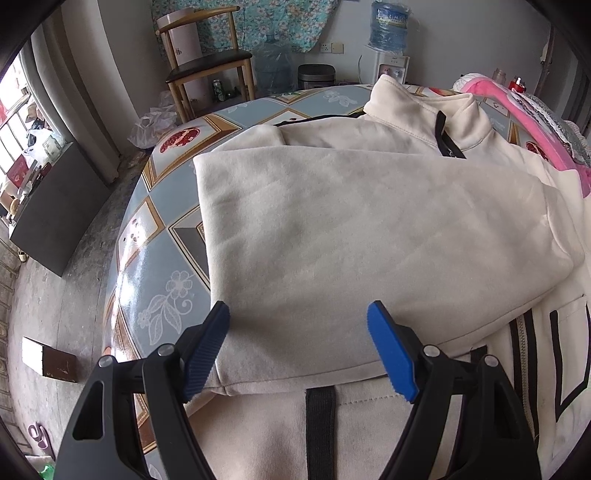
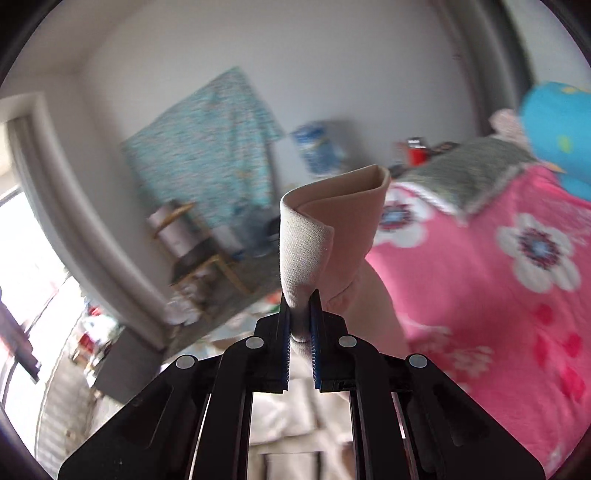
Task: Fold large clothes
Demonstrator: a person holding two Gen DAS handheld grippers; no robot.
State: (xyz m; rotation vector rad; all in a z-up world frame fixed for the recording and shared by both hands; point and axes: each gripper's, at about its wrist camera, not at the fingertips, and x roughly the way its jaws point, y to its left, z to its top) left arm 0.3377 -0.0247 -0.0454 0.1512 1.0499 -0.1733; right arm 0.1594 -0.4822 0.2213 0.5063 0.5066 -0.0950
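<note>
Round table (image 1: pixel 155 229) with glossy patterned tile-look cover, grey-blue panels, flower and pomegranate motifs. Cream jacket (image 1: pixel 369 221) spread across it, one panel folded over the middle, collar with black zip at 1 o'clock, black stripes at 4 o'clock. Left gripper (image 1: pixel 299 343) hovering at 6 o'clock above near hem, blue fingers spread wide, nothing between them. Right gripper (image 2: pixel 300 317) lifted, fingers pressed together on a ribbed cream cuff (image 2: pixel 306 251), cloth standing up from the pinch toward 12 o'clock; background motion-blurred. Room: wooden chair (image 1: pixel 207 70) at 11 o'clock, water dispenser (image 1: pixel 388 48) with blue bottle at 1 o'clock, floral teal cloth (image 1: pixel 258 22) on wall at 12, pink flowered blanket (image 2: pixel 498 277) at 3 o'clock, bare concrete floor (image 1: pixel 66 280) at 9.
</note>
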